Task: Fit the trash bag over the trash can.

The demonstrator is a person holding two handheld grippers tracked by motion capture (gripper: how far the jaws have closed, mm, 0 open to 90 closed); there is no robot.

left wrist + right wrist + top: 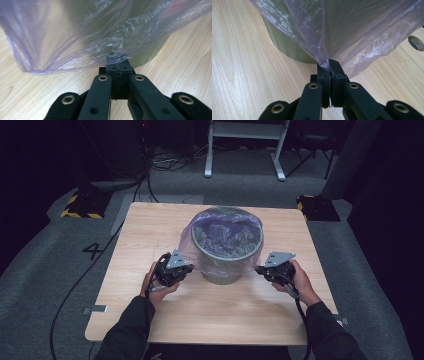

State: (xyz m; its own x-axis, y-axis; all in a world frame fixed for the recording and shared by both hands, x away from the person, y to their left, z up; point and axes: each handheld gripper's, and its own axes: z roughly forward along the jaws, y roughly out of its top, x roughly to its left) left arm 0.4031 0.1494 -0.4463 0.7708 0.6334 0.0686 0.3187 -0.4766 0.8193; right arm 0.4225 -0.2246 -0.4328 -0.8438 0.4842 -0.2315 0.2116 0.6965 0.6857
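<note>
Wooden table (150,235), mid-frame: bin (227,270) with thin purple liner (200,227).
Left gripper (119,65) and right gripper (329,65) each pinch the flimsy, slippery hem; grip edges only.

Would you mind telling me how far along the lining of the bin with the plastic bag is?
Done: the purple bag sits inside the green bin, its mouth folded out over the rim. In hand: the left gripper and right gripper each pinch the bag's hanging edge on opposite sides, low beside the bin wall. Left: letting go; the loose skirt on the left gripper's side probably wants smoothing down.
</note>
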